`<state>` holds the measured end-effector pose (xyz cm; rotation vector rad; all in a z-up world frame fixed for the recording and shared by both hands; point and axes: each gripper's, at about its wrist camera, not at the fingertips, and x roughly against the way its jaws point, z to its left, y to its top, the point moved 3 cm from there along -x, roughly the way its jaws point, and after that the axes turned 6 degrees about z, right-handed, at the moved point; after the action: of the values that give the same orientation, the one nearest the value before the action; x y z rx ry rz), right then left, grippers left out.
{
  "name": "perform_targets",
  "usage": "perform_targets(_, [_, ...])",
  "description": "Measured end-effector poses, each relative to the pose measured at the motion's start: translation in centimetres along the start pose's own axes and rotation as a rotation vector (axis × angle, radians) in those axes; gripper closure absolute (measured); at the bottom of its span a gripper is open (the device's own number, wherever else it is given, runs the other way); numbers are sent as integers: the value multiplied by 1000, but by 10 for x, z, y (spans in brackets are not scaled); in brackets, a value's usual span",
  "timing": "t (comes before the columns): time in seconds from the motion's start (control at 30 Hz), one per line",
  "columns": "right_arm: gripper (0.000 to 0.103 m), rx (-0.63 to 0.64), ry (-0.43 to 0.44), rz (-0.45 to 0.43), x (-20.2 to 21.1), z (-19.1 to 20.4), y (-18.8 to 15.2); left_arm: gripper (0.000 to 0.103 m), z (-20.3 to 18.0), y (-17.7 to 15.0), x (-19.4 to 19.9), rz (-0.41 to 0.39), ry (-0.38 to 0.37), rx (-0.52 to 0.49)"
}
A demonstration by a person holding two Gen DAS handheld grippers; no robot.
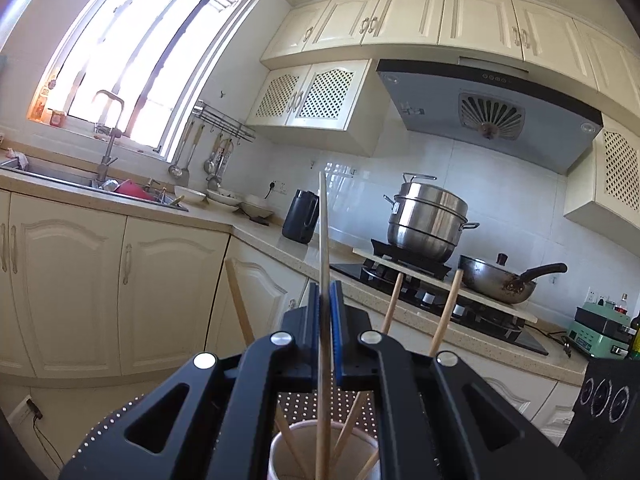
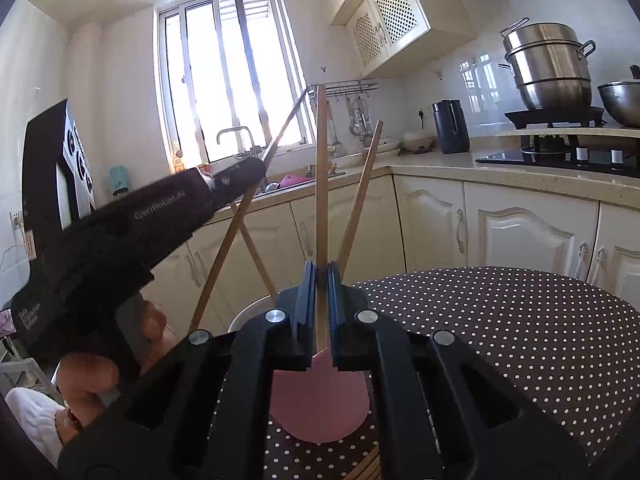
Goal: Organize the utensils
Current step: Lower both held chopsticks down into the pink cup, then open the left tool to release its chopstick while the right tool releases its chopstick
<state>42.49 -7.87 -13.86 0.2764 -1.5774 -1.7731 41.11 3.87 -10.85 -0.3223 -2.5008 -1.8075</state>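
My left gripper [image 1: 327,292] is shut on a pale wooden chopstick [image 1: 323,232] that stands almost upright, its lower end inside a cup [image 1: 280,452] with several other chopsticks. In the right wrist view that left gripper [image 2: 256,170] reaches in from the left, held by a hand [image 2: 100,372], with its chopstick [image 2: 288,120] slanting up toward the window. My right gripper [image 2: 321,268] is shut on another upright chopstick [image 2: 321,160] above the same cup, whose pink outer wall [image 2: 320,400] shows below the jaws. Two more chopsticks [image 2: 362,192] lean out of the cup.
The cup stands on a round table with a brown polka-dot cloth [image 2: 500,320]. Cream kitchen cabinets [image 1: 120,288] run behind, with a sink [image 1: 80,180], a black kettle [image 1: 300,216], a steamer pot [image 1: 428,220] and a wok [image 1: 500,280] on the stove.
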Motion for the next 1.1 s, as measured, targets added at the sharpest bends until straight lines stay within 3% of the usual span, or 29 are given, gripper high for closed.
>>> perform_targets(0.13, [97, 0, 4, 0, 1, 0, -1, 97, 5, -15, -2, 49, 3, 10])
perform_targets(0.4, [97, -4, -3, 10, 2, 4, -1, 97, 5, -18, 7, 66, -2, -17])
perform_targets(0.67, [97, -8, 2, 29, 5, 8, 0, 97, 8, -13, 28, 61, -83, 17])
perform_targets(0.8, [97, -48, 9, 48, 4, 5, -2, 97, 13, -12, 36, 65, -110, 45])
perform_targets(1.1, [95, -164, 55, 112, 10, 2, 3, 98, 3, -18, 66, 60, -133, -1])
